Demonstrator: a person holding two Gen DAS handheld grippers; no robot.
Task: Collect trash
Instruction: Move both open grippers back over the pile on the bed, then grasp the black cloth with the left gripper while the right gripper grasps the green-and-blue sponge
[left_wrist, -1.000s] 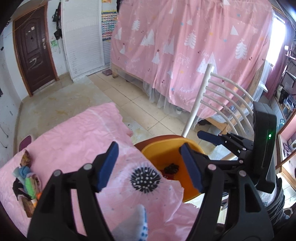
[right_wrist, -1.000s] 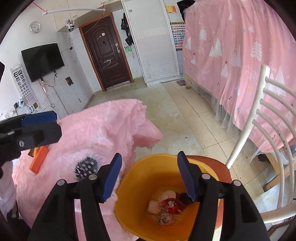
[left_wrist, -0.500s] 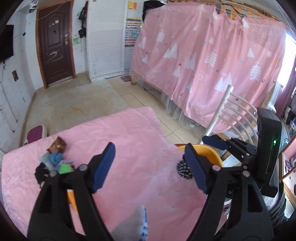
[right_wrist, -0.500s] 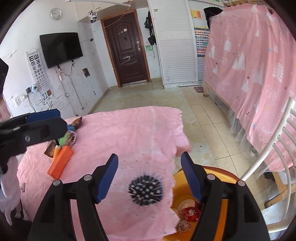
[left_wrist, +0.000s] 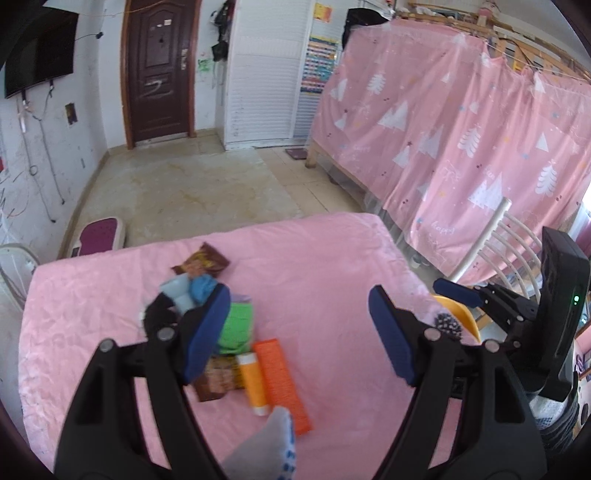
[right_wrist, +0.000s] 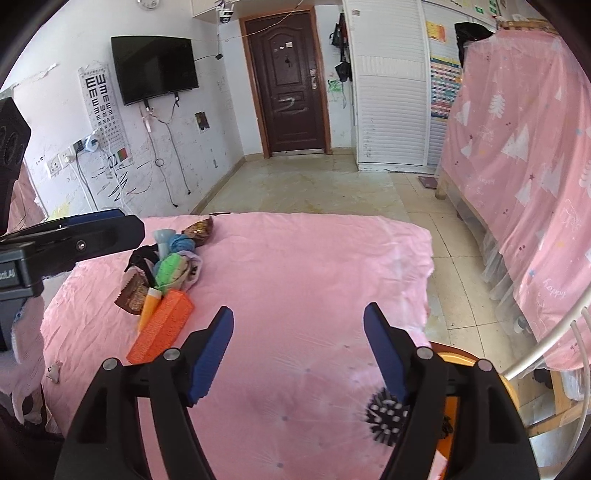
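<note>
Both tools up over pink-clothed table (right_wrist: 314, 266) w/ nothing between the pads – left gripper (left_wrist: 299, 328) spread wide, right gripper (right_wrist: 297, 347) spread wide too, jaws on each just been opening. Trash heaped at table's left-centre in a loose pile (left_wrist: 207, 295): brown snack wrapper (left_wrist: 201, 263) at far end, pale blue cup-like piece (left_wrist: 176, 291) & blue crumpled wad (left_wrist: 202, 287) just nearer, black scrap (right_wrist: 142, 256) on left flank, green crinkly piece (left_wrist: 238, 326) mid-pile, partly behind left tool's left pad. Nearer still: 2nd brown wrapper (right_wrist: 133, 293), orange-yellow tube (left_wrist: 254, 384) lying flat, touching long orange box (left_wrist: 282, 382) beside it. In right wrist view same pile sits ahead-left of right tool, well apart from its pads; left tool's dark arm pokes in from frame's left edge. Black spiky ball print or object (right_wrist: 386, 411) at table's near right corner – can't tell which. Orange bin (left_wrist: 456, 314) just past that corner, rim only showing, beside white slatted chair (left_wrist: 495, 236). Grey-blue gloved fingertip (left_wrist: 273, 446) at bottom of left view. Behind: tiled floor, dark door (right_wrist: 288, 85), wall TV (right_wrist: 155, 68), pink tree-print curtain (left_wrist: 461, 147)
</note>
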